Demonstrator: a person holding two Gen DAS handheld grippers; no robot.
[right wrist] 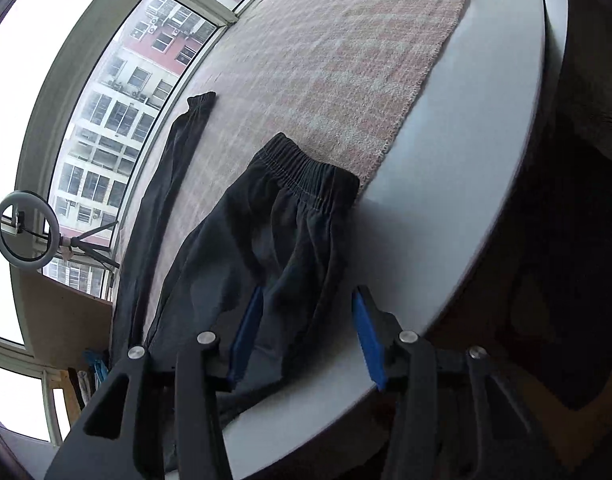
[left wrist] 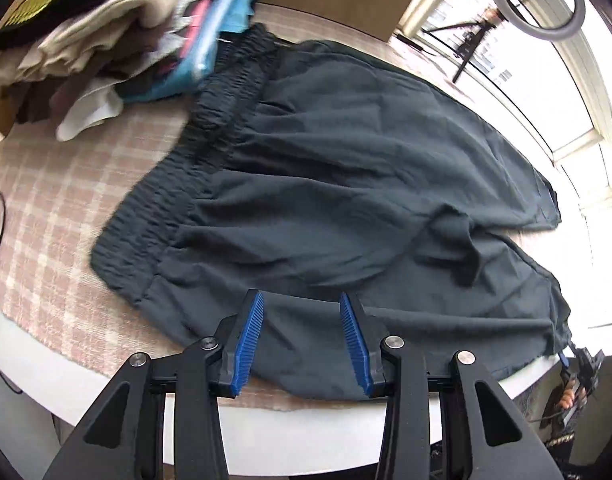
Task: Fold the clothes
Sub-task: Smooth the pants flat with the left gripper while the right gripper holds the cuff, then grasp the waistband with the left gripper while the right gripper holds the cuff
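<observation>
Trousers of dark thin cloth lie spread on the checked cloth covering the round table, waistband toward the pile of clothes, one cuff near the table's edge. The fabric looks light, limp and slightly slippery — likely to sag and slide when lifted. The gathered waistband and cuffs probably offer the firmest hold. The left gripper hovers over the near hem, jaws apart, nothing clamped. The right gripper has its jaws apart astride the leg; whether a pad touches cloth cannot be told. The far leg is seen only edge-on.
</observation>
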